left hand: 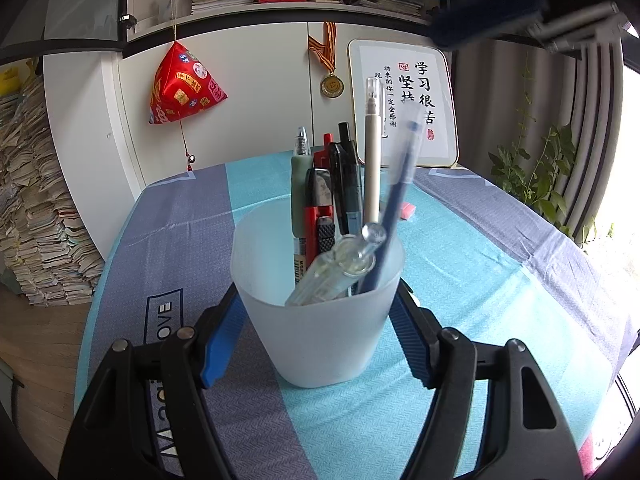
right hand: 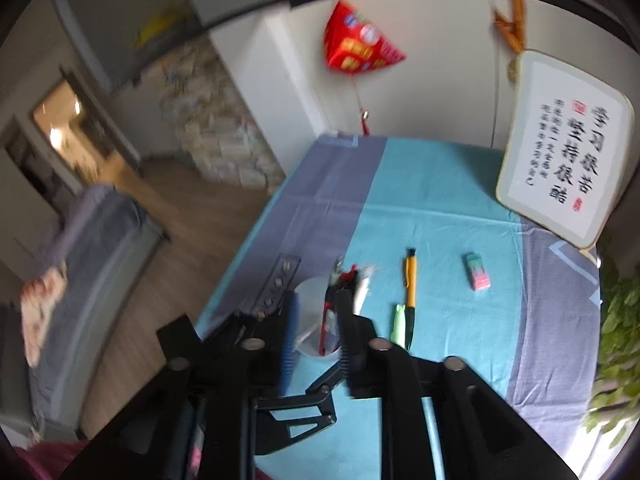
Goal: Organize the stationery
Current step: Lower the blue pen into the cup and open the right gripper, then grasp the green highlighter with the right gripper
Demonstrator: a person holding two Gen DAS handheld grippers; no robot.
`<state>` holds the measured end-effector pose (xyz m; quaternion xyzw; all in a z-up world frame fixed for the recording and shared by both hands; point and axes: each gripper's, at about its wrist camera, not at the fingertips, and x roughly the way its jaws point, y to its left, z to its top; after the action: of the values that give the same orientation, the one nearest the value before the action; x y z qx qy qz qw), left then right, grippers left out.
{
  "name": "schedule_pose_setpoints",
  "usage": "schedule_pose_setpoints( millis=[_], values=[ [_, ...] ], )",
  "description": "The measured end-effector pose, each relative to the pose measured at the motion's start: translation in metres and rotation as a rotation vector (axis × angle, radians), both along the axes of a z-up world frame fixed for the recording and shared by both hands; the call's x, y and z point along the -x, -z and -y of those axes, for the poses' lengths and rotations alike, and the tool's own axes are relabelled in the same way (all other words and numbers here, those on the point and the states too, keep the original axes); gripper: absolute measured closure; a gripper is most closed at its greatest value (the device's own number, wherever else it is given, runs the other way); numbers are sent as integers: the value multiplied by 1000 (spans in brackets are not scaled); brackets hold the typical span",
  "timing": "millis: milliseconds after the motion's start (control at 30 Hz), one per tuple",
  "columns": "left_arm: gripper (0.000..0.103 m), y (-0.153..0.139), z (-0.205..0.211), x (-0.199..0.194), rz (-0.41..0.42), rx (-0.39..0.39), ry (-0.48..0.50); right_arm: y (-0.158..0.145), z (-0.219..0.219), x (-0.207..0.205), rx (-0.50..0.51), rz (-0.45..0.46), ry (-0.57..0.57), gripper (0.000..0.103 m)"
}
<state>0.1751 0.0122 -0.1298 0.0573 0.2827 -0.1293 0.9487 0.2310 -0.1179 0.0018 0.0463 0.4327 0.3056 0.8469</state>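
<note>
A frosted cup (left hand: 320, 320) is clamped between the blue pads of the left gripper (left hand: 316, 324), one pad pressed to each side of its wall. The cup stands on a tablecloth (left hand: 480, 280) of grey and turquoise bands. It is filled with pens: a green-gripped pen (left hand: 301, 184), a red utility knife (left hand: 318, 204), several black pens (left hand: 344, 176), a white pen (left hand: 373, 152) standing nearly upright, and a clear pen (left hand: 336, 272) lying tilted across the rim. A blue pen (left hand: 396, 200) is seen leaning in the cup at the right (its outline is smeared by motion blur). Beyond the cup a small pink eraser (left hand: 409, 211) lies on the cloth.

In the right wrist view the right gripper (right hand: 316, 336) is seen above the cup (right hand: 310, 312), its fingers parted with nothing pinched between them; the jaws stand apart over the cup's mouth. Part of the left gripper's frame (right hand: 276, 284) shows beside the cup. To the right of the cup, apart from it, an orange pen (right hand: 410, 292) lies on the cloth (right hand: 440, 200), with a light green cap-like piece (right hand: 399, 322) just beside its near end. Further right the eraser (right hand: 477, 272) is seen, pink and green, well apart from the cup.

A framed calligraphy board (right hand: 568, 168) is propped at the far right of the table, and a red ornament (right hand: 360, 44) hangs on the cabinet behind.
</note>
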Motion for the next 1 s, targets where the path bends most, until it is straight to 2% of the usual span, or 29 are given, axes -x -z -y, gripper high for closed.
schedule_pose_setpoints(
  millis=[33, 67, 133, 200, 300, 400, 600, 833, 867, 900, 1000],
  values=[
    [34, 0, 0, 0, 0, 0, 0, 2, 9, 0, -13, 19, 25, 67],
    [34, 0, 0, 0, 0, 0, 0, 5, 14, 2, -2, 32, 44, 67],
    [34, 0, 0, 0, 0, 0, 0, 26, 25, 1, 71, 39, 81, 67],
    [34, 0, 0, 0, 0, -1, 0, 62, 30, -4, 133, -14, 106, 67],
    [34, 0, 0, 0, 0, -1, 0, 114, 31, -13, 127, -122, 112, 68],
    [33, 0, 0, 0, 1, -3, 0, 139, 23, -12, 133, -118, 111, 68],
    [33, 0, 0, 0, -1, 0, 0, 147, -1, -2, 190, -5, 92, 68],
    [33, -1, -2, -1, -2, 3, 1, 163, -2, -14, 165, -48, 106, 68],
    [33, -1, -2, -1, -2, 4, 1, 162, -2, -14, 159, -32, 111, 70],
    [33, -1, -2, -1, -2, 4, 1, 163, -3, -14, 178, -24, 120, 87],
    [33, -1, -3, -1, -2, 3, 1, 161, 2, -13, 156, -43, 122, 87]
  ],
)
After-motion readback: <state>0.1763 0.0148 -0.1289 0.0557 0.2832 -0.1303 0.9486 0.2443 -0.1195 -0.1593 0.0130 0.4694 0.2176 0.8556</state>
